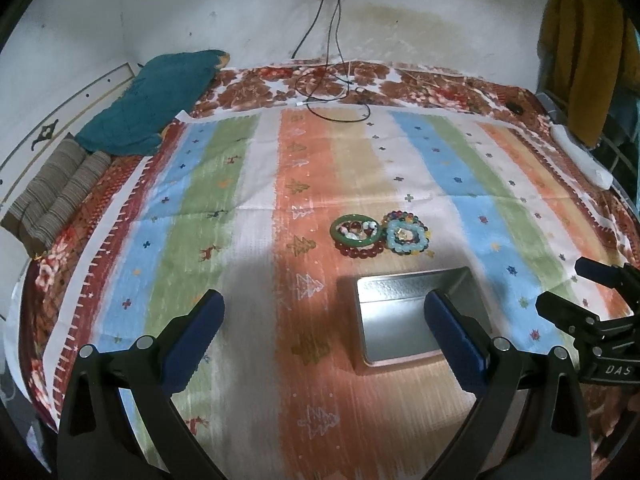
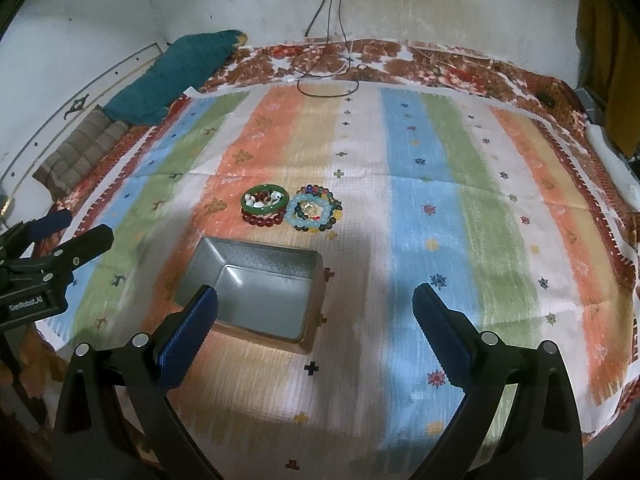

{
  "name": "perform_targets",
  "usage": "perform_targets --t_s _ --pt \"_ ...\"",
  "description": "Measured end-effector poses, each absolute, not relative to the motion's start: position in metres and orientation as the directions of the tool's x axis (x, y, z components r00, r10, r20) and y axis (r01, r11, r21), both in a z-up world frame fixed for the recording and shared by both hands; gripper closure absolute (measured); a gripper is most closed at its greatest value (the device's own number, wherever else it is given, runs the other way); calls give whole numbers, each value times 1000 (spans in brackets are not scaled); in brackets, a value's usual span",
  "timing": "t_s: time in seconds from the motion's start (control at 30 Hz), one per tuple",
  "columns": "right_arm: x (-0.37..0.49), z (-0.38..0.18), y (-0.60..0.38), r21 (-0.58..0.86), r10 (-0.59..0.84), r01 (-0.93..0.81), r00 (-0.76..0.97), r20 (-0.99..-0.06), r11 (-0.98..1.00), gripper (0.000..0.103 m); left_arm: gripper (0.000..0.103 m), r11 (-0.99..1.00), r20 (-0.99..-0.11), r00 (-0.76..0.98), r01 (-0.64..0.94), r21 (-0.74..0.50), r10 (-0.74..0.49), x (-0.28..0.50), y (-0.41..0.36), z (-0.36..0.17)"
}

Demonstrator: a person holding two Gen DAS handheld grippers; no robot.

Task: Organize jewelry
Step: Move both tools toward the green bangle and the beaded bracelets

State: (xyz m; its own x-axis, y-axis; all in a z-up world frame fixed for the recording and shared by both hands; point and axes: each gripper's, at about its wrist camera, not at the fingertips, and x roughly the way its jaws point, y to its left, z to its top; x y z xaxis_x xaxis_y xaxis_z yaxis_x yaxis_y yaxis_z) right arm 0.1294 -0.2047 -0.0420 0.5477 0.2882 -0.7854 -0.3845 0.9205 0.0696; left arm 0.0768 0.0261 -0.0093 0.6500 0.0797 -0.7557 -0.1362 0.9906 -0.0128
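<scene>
From the left wrist camera, the left gripper (image 1: 324, 316) hangs over the striped cloth (image 1: 224, 184) with its jaws spread wide and nothing between them. The metal tin (image 1: 400, 320) sits at about 4 o'clock from the middle of the picture, open and bare inside. The jewelry is past it, near 2 o'clock: a green bangle (image 1: 356, 231) lying on red beads, touching a ring of pale blue beads (image 1: 407, 236). The right gripper (image 1: 560, 292) peeks in at 3 o'clock.

From the right wrist camera, the right gripper (image 2: 316, 312) also has its jaws spread wide and holds nothing. The tin (image 2: 256, 292) is at 7 o'clock, partly behind the left finger. The green bangle (image 2: 265, 200) and the pale blue beads (image 2: 311, 210) lie at 11 o'clock, just past the tin. The left gripper (image 2: 68, 236) shows at 9 o'clock.

Things could go wrong here. The pieces are piled and touching, so a grab may lift two at once or drop one. Round beads may slip or roll. The little bits inside the bangle may spill. A finger may bump the tin and push it.
</scene>
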Motion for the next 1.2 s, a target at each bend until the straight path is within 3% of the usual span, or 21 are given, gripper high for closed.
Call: perform_targets --t_s 1.2 --pt "233 -84 -181 104 230 -309 404 -885 945 4 6 987 -877 475 -162 -3 76 204 56 -64"
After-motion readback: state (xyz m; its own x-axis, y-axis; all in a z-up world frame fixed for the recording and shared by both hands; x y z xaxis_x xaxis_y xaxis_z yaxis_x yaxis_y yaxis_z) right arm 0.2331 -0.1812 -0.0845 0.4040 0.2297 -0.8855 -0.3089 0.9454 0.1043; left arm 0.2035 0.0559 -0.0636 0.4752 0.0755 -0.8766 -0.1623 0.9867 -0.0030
